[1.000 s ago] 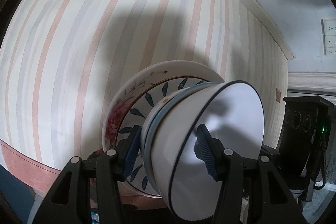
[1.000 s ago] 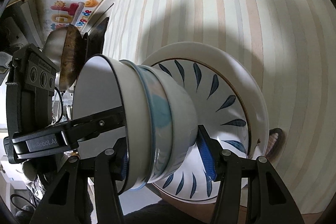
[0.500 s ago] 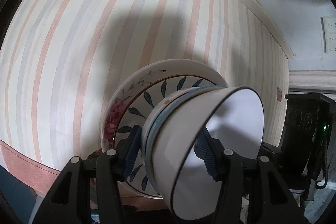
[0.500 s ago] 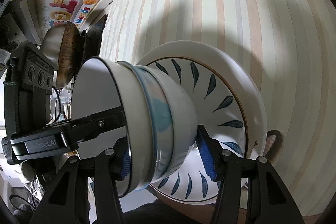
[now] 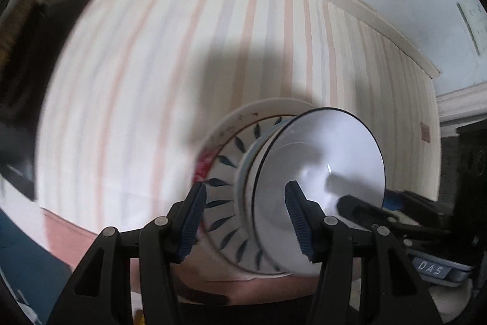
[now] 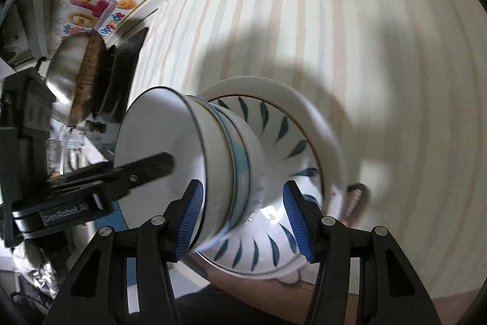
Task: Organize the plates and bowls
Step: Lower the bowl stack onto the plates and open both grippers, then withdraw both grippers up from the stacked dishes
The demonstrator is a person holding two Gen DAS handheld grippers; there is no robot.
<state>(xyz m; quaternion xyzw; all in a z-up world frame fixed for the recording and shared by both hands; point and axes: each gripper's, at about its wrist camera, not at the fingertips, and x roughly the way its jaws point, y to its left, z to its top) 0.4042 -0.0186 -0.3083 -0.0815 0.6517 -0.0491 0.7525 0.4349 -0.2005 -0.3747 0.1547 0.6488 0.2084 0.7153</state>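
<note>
Both grippers hold one stack of dishes between them. The stack is a white bowl with a dark rim point(image 5: 322, 169) point(image 6: 158, 142), nested in a blue-banded bowl point(image 6: 240, 160), on a blue-leaf plate point(image 5: 225, 197) point(image 6: 283, 142) and a larger flowered white plate point(image 5: 258, 108) point(image 6: 322, 124). My left gripper point(image 5: 246, 221) is shut across the stack, one finger inside the top bowl, one behind the plates. My right gripper point(image 6: 243, 218) is shut across it from the opposite side. The left gripper's finger point(image 6: 143, 169) shows inside the bowl in the right wrist view.
A striped tablecloth point(image 5: 170, 66) point(image 6: 380, 51) covers the table below. A steel bowl and pan point(image 6: 82, 72) stand at the table's far left edge, by a wall with coloured stickers point(image 6: 91, 11). A wall socket point(image 5: 471, 23) is at right.
The stack and both grippers have swung and shifted across the table; the left wrist view is blurred by the motion and the stack sits further right in it. Both grips stay the same.
</note>
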